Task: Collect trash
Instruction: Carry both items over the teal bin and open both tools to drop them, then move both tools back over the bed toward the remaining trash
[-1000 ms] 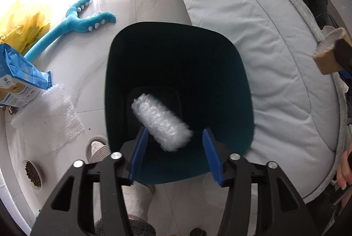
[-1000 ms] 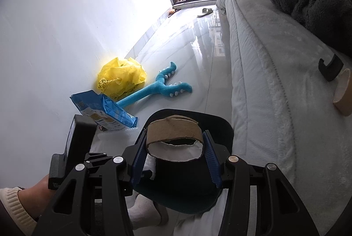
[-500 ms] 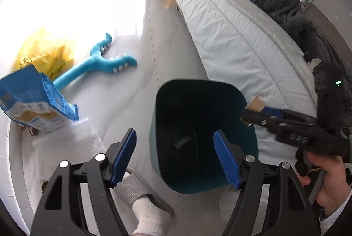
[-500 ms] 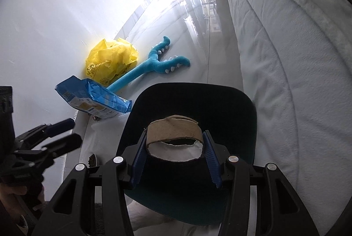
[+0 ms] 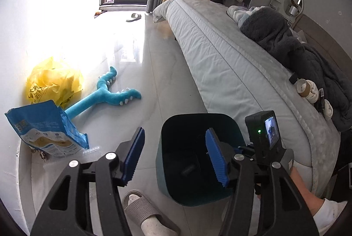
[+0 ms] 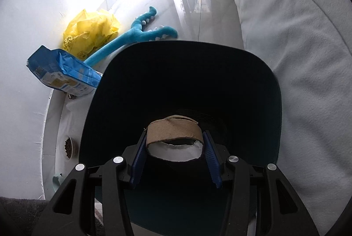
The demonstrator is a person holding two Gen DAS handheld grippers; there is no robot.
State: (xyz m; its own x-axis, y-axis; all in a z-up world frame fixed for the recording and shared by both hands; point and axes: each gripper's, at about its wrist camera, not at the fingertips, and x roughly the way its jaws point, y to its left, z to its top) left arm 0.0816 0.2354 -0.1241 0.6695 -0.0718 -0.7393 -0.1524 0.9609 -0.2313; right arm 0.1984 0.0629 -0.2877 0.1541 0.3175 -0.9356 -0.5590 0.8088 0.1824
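Note:
A dark teal trash bin (image 5: 173, 187) stands on the floor beside the bed; its rim (image 6: 220, 47) fills the right wrist view. My right gripper (image 6: 175, 154) is shut on a brown cardboard roll (image 6: 173, 130) and holds it over the bin's opening. My left gripper (image 5: 175, 155) is open and empty, raised behind the bin. A yellow plastic bag (image 5: 52, 80), a blue snack bag (image 5: 44, 132) and bubble wrap (image 5: 90, 152) lie on the floor by the wall. Another cardboard roll (image 5: 302, 87) sits on the bed. The bin's inside is dark.
A blue plush toy (image 5: 105, 97) lies on the floor left of the bin. The grey-white bed (image 5: 231, 64) runs along the right with a dark blanket (image 5: 297, 53). A small bowl of pet food (image 6: 68, 147) sits by the wall. My slippered foot (image 5: 143, 211) is beside the bin.
My left gripper let the bubble wrap roll fall into the bin, opened wider and pulled back and up. My right gripper moved the cardboard roll from beside the bin to over its opening.

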